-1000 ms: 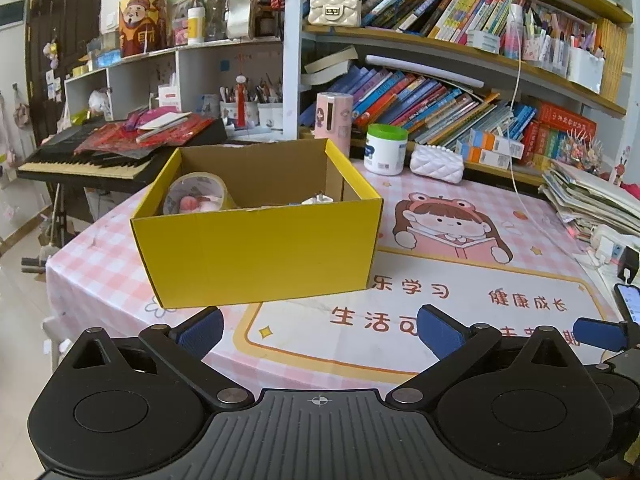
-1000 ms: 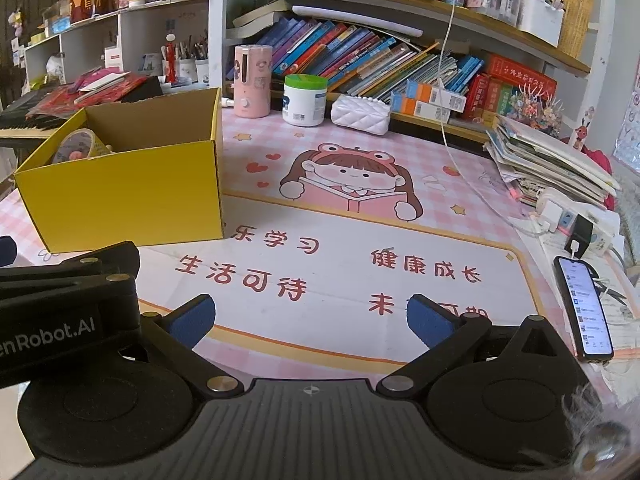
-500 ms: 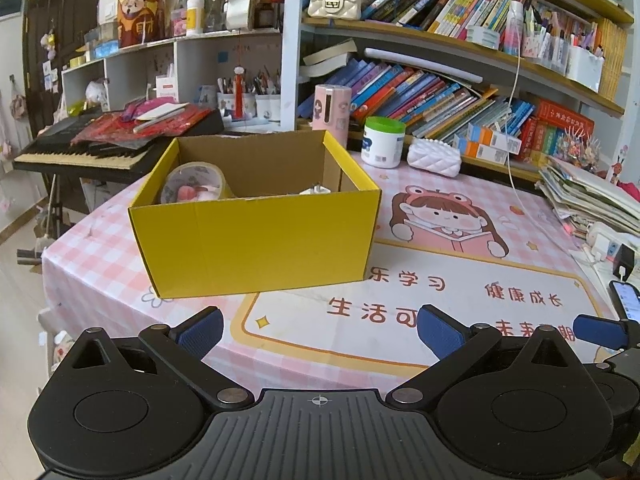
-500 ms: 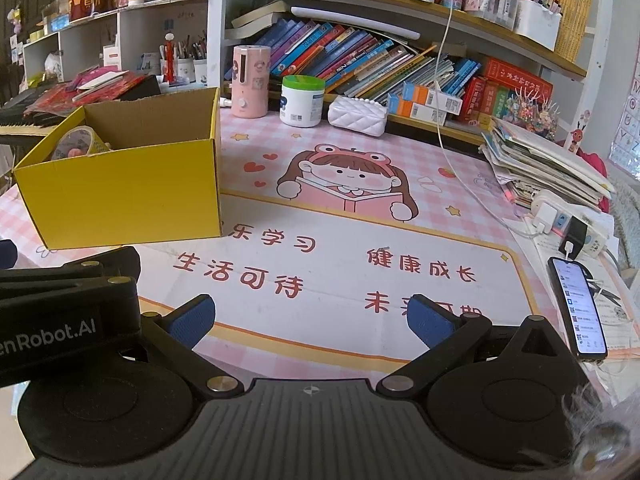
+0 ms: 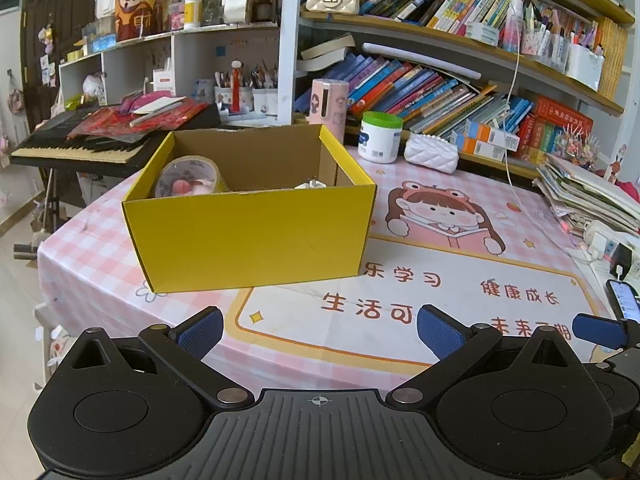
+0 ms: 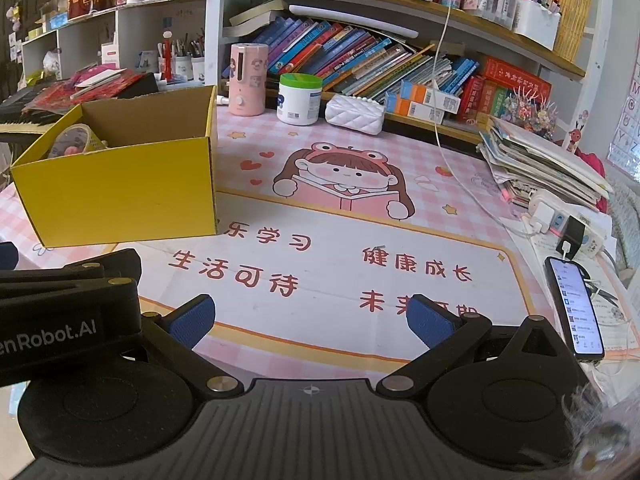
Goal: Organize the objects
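A yellow cardboard box (image 5: 252, 240) (image 6: 120, 196) stands open on the pink table mat. Inside it, at the left, lies a tape roll (image 5: 188, 178) (image 6: 74, 142), and a small white object (image 5: 312, 184) peeks over the front wall. My left gripper (image 5: 318, 330) hangs open in front of the box, nothing between its blue pads. My right gripper (image 6: 310, 318) is open too, over the mat's printed text, to the right of the box. Part of the left gripper's body (image 6: 68, 316) shows at the left of the right wrist view.
At the back of the table stand a pink cylinder (image 6: 246, 80), a white jar with a green lid (image 6: 299, 98) and a white quilted pouch (image 6: 354, 114). A phone (image 6: 576, 308), a power strip (image 6: 568, 228) and stacked papers (image 6: 536, 160) lie at the right. Bookshelves rise behind; a keyboard (image 5: 80, 148) sits left.
Both grippers have drifted back and slightly up from the box, so the view sits a little higher. Both stay open and nothing on the table moved.
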Available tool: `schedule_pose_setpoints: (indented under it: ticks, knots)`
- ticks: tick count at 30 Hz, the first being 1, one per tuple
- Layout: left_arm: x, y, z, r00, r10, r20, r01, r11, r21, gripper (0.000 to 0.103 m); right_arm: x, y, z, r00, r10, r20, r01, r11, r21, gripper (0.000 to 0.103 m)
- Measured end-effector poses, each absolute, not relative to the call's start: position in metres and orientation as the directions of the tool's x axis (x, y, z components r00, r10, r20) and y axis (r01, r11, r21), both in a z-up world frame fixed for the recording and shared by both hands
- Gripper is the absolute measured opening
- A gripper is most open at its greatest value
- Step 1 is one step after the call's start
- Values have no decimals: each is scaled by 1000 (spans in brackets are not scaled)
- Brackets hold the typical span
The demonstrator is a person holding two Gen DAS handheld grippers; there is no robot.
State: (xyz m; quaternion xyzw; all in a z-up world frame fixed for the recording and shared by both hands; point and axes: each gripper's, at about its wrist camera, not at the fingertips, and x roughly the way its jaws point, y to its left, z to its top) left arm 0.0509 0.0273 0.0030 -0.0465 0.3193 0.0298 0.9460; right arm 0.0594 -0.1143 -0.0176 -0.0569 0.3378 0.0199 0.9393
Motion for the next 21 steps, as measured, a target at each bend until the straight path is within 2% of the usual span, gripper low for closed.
schedule_pose_setpoints:
  ticks: [21]
  knots:
    - [54, 28, -1, 780, 24, -625, -86, 994, -69, 103, 63, -112, -20, 756, -7, -654, -78, 992, -100, 103]
